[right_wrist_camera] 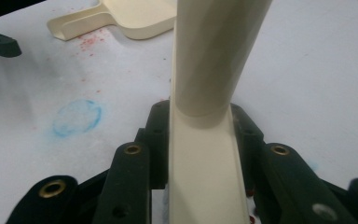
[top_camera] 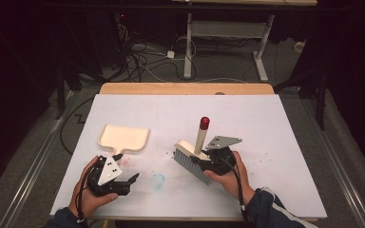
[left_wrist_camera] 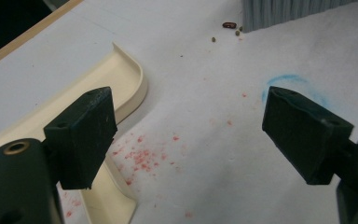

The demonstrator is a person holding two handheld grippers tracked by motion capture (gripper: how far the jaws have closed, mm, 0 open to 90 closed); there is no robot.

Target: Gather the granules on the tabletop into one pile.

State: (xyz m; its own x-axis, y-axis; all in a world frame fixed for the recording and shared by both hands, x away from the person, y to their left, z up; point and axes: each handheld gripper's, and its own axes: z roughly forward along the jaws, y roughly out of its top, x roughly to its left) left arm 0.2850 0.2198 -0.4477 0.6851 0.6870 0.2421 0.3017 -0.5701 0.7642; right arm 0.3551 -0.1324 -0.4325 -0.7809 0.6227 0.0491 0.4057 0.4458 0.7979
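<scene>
Holding the brush [top_camera: 195, 154] by its cream handle, your right gripper [top_camera: 208, 164] has its jaws pinched tight on either side of the stem, as the right gripper view shows; the handle rises upright to a red cap, and the grey bristles rest on the table [top_camera: 266, 142]. Your left gripper [top_camera: 123, 183] sits near the front edge with jaws spread wide and nothing between them. Just beyond it lies the dustpan [top_camera: 123, 136], its handle pointing back toward that gripper, so the left hand is much the nearer. A few small beans [left_wrist_camera: 228, 25] lie by the bristles, between brush and pan. Further debris is too small to make out, and the bristle tips are hidden.
</scene>
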